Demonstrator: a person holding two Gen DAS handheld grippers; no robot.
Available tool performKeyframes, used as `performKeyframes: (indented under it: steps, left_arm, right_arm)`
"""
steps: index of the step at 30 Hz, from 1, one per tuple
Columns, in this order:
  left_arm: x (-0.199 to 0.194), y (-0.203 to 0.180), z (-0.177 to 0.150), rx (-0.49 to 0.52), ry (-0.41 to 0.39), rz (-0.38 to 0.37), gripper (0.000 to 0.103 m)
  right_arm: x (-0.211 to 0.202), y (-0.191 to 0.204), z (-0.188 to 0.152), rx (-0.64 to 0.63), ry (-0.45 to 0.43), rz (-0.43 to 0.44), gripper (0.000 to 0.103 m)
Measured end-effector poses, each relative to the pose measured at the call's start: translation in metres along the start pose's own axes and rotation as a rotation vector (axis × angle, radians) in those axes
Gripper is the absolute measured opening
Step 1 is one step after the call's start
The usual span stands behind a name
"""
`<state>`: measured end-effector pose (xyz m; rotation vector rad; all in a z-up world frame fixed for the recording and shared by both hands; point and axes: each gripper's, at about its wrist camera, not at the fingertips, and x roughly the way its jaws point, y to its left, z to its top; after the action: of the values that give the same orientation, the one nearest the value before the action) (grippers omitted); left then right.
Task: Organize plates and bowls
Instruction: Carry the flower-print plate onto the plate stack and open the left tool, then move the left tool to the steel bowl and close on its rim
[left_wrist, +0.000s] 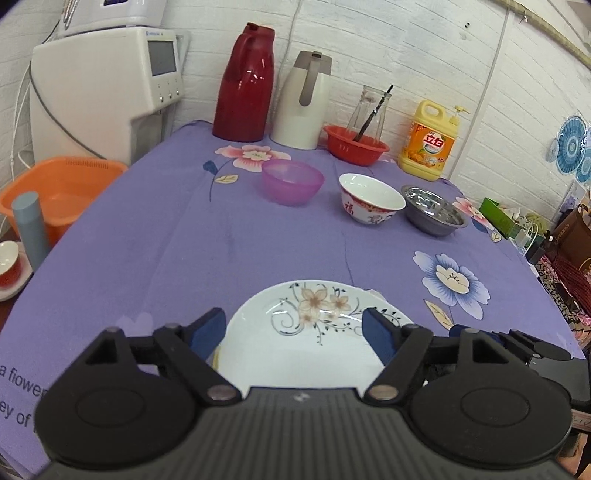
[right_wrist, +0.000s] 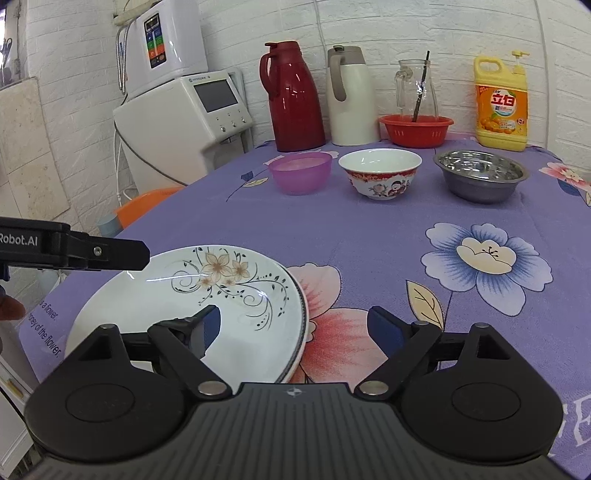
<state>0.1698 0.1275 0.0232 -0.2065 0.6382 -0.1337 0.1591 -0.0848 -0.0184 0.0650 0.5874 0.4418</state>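
Quick rundown, using the flowered plate (right_wrist: 207, 306) as the anchor. It sits on the purple floral tablecloth (right_wrist: 369, 236) near the front edge, and it's actually on top of at least one more plate, since you can see a second rim peeking out on its right side in the right wrist view.

Left gripper (left_wrist: 293, 328): released, jaws spread wide w/ the plate's near part between the blue pads, pads not pressing on it as far as I can tell. Right gripper (right_wrist: 291, 325): also released, jaws wide apart; its left pad sits over the plate's right part, the right pad over bare cloth, nothing grasped.

Beyond the plate, farther back on the table, there's a row of 3 bowls: purple plastic bowl (right_wrist: 300, 171), white ceramic bowl w/ red pattern (right_wrist: 380, 173) and steel bowl (right_wrist: 480, 173), left to right, all apart from each other and well apart from the plate.

Behind those, along the wall: red thermos (right_wrist: 291, 99), white thermos (right_wrist: 349, 99), red basket (right_wrist: 415, 129) w/ a glass jug (right_wrist: 415, 88) in it, and a yellow detergent bottle (right_wrist: 500, 107). Way off left of the plate, past the table edge, a white appliance (right_wrist: 181, 122) and an orange basin (left_wrist: 62, 188).
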Motion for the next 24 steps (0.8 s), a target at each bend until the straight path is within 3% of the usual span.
performKeyframes:
  steps: [7,17,24]
  left_arm:
    - [0.021,-0.041,0.013,0.053,0.021,-0.097,0.075]
    - [0.059,-0.115,0.049,0.167,0.041,-0.204,0.075]
    - [0.113,-0.153,0.106,0.076,0.11,-0.334,0.075]
  right_arm:
    - [-0.01,-0.026,0.005,0.033,-0.026,-0.046,0.103]
    - [-0.039,-0.1,0.025,0.045,-0.098,-0.206,0.103]
    - [-0.041,-0.164,0.071,0.025,-0.166,-0.324,0.103]
